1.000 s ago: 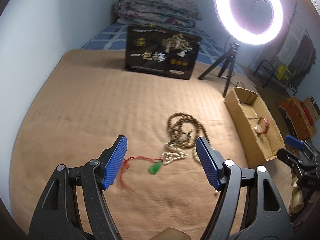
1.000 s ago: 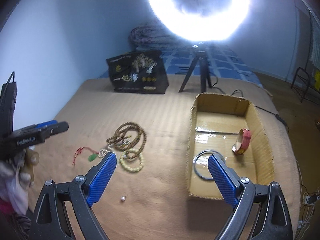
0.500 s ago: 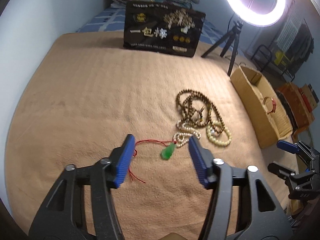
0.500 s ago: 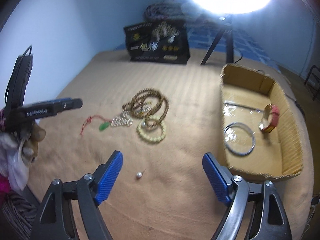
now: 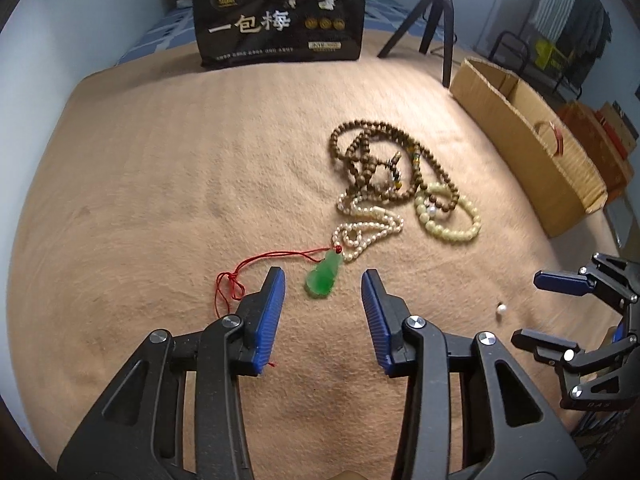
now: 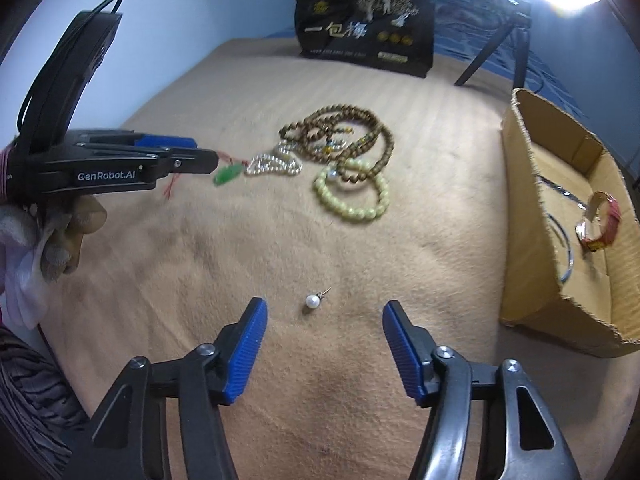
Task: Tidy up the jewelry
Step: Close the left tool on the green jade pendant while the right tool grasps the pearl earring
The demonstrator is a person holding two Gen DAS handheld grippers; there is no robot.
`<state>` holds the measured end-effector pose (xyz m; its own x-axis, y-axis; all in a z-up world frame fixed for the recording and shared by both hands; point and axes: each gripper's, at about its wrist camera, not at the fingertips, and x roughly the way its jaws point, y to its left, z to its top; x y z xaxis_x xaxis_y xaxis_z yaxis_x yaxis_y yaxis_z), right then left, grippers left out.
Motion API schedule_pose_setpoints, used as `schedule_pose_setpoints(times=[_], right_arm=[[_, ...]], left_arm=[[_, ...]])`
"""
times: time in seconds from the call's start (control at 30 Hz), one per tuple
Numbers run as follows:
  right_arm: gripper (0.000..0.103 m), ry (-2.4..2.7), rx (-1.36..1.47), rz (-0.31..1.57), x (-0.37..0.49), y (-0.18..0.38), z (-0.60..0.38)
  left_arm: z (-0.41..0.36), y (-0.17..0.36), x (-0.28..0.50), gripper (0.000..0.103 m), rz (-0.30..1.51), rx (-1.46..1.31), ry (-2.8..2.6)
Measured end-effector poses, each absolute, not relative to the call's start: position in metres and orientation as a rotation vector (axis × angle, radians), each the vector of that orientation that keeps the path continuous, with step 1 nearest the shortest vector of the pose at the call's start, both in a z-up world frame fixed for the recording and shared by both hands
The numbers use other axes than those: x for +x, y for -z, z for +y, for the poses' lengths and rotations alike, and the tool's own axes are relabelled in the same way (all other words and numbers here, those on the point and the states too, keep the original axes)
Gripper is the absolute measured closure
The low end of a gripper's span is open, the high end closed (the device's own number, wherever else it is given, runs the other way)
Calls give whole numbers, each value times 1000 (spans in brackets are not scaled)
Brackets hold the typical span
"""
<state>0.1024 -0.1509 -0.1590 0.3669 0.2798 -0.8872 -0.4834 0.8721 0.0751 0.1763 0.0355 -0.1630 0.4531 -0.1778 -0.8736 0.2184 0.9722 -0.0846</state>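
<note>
A green pendant [image 5: 323, 280] on a red cord [image 5: 256, 265] lies on the tan blanket, just ahead of my left gripper [image 5: 323, 278]. Its jaws are closing, with the pendant between the blue tips and no pad touching it. Beyond lie a pearl strand [image 5: 368, 232], brown wooden beads [image 5: 380, 156] and a pale green bracelet [image 5: 448, 216]. A small pearl earring [image 6: 313, 301] lies between and just ahead of the tips of my right gripper [image 6: 324, 312], whose jaws are closing too, apart from the earring. The left gripper [image 6: 176, 156] shows at the left of the right wrist view.
A cardboard box [image 6: 532, 216] at the right holds a red-strapped watch [image 6: 600, 220] and a metal ring [image 6: 566, 248]. A black printed bag [image 5: 280, 16] and a tripod [image 5: 436, 12] stand at the far edge. A gloved hand [image 6: 60, 240] holds the left tool.
Both grippers have come down toward the blanket and their jaws have narrowed. The pendant now sits between the left tips, the pearl earring just ahead of the right tips.
</note>
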Motion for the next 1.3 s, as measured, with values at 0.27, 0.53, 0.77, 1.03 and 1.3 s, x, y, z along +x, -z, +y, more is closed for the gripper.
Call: schedule_pose_setpoints(times=[0.27, 0.53, 0.77, 1.03, 1.3], right_arm=[[54, -507, -217, 1113, 110, 170, -147], [61, -519, -229, 1126, 114, 175, -141], [65, -524, -230, 1128, 117, 176, -138], [68, -523, -227, 1129, 118, 176, -138], [79, -529, -224, 1132, 120, 177, -138]], left_arm=[[30, 178, 185, 68, 1103, 78, 257], [28, 183, 191, 68, 1108, 96, 261], [27, 185, 193, 69, 1106, 108, 264], [23, 188, 194, 77, 1105, 122, 271], [23, 189, 194, 85, 1102, 122, 266]])
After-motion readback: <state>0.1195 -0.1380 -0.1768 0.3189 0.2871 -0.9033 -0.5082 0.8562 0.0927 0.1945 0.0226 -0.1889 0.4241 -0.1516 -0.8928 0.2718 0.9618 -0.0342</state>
